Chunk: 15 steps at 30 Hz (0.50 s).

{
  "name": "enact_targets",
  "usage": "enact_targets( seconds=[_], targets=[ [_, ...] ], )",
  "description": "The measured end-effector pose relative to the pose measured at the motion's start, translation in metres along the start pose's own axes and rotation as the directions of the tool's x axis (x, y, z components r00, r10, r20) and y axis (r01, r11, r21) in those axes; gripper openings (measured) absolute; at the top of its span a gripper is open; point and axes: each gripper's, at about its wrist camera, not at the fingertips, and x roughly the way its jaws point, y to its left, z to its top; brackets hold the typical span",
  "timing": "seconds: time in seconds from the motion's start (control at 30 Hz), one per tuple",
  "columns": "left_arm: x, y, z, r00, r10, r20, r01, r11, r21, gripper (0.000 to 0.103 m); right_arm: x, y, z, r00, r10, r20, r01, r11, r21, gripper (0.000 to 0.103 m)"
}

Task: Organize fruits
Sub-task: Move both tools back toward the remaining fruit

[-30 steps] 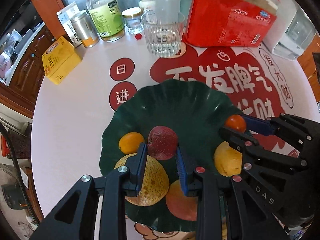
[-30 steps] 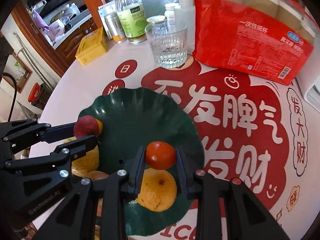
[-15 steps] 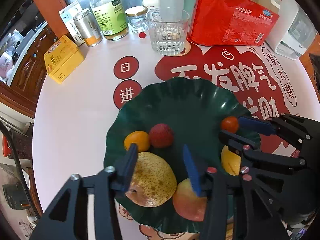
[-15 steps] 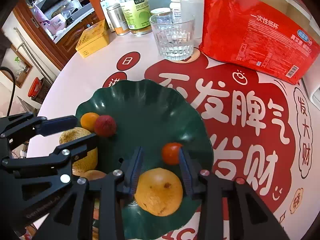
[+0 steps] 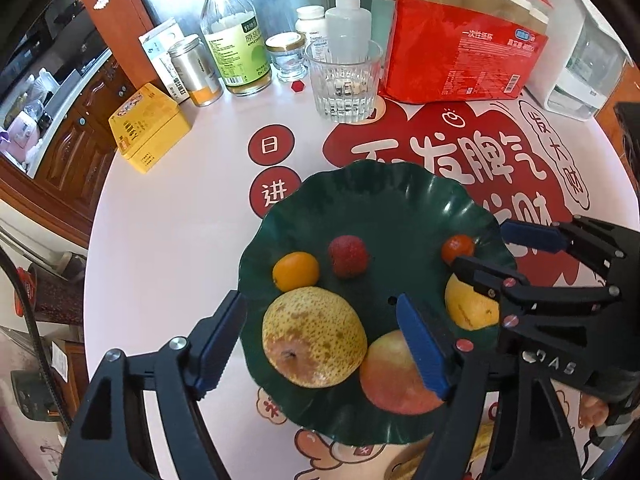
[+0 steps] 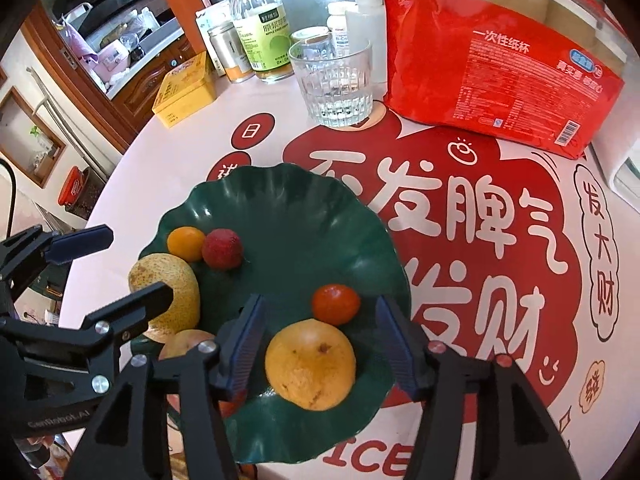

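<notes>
A dark green leaf-shaped plate (image 5: 380, 176) (image 6: 280, 184) holds several fruits. A bumpy red fruit (image 5: 348, 256) (image 6: 222, 249) lies beside a small orange one (image 5: 295, 271). Nearer me are a speckled pear (image 5: 314, 336) and a pink apple (image 5: 396, 376). My left gripper (image 5: 318, 304) (image 6: 138, 264) hovers over the pear, its jaws opening and touching nothing. My right gripper (image 6: 320, 302) (image 5: 480, 246) is opening too. It straddles a yellow orange (image 6: 310, 364) without touching it. A small red-orange fruit (image 6: 335, 304) (image 5: 458, 247) lies free just past its tips.
Behind the plate stand a ribbed glass (image 5: 344, 84), a juice bottle (image 5: 236, 48), small jars, a squeeze bottle and a red pack of paper cups (image 5: 460, 52). A yellow tin (image 5: 148, 128) sits near the table's left edge, and a white pitcher (image 5: 580, 60) at the far right.
Both grippers have opened. The left let go of the bumpy red fruit and the right let go of the small red-orange fruit; both now lie on the plate. The left gripper drew back.
</notes>
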Motion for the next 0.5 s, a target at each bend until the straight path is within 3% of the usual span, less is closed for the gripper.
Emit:
enact_targets(
  seconds=[0.5],
  targets=[
    [-0.039,0.009,-0.019,0.999,-0.001,0.042,0.002,1.000,-0.020,0.077,-0.030,0.009,-0.011,0.999,0.008,0.036,-0.009,1.000,0.030,0.058]
  ],
)
